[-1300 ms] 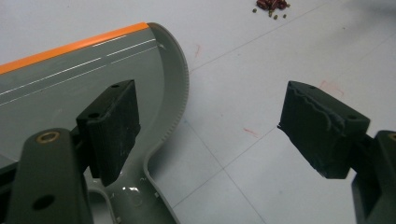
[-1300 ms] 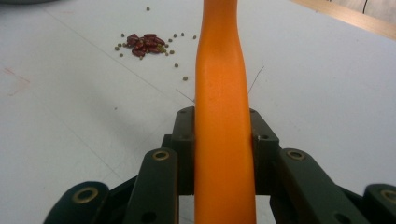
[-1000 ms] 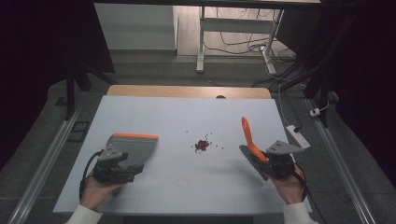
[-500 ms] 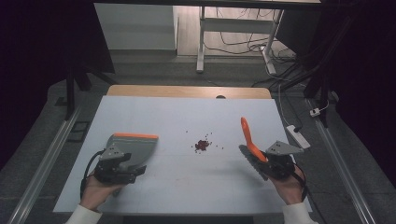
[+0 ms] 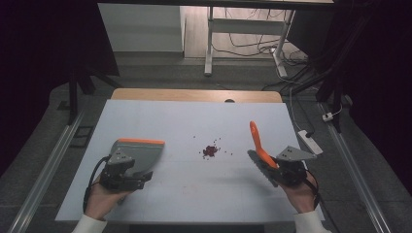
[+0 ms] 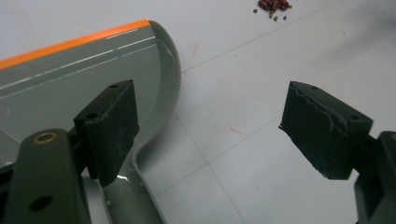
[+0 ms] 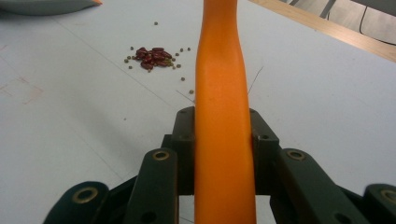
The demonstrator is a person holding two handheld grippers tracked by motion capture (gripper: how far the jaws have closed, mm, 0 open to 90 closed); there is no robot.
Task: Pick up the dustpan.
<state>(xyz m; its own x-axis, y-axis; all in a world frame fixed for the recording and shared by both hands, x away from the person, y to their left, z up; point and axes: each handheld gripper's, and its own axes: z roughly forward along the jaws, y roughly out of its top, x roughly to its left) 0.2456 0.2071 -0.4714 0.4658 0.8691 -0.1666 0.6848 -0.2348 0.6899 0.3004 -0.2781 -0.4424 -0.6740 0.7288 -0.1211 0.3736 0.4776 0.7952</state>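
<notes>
While the right gripper (image 7: 223, 135) stays clamped on the orange plastic brush handle (image 7: 222, 93) near the desk's right edge, small red beans (image 5: 210, 151) lie mid-desk. Left gripper (image 6: 205, 126), jaws apart, sits over the grey orange-edged plastic dustpan (image 5: 141, 151) near the left edge

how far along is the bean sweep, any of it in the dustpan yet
Early stage. Done: the right gripper is shut on the orange brush handle. In hand: the left gripper sits open at the grey dustpan, one jaw over its pan, not clamping it. Left: the pile of red beans lies unswept on the table between the two tools.
</notes>
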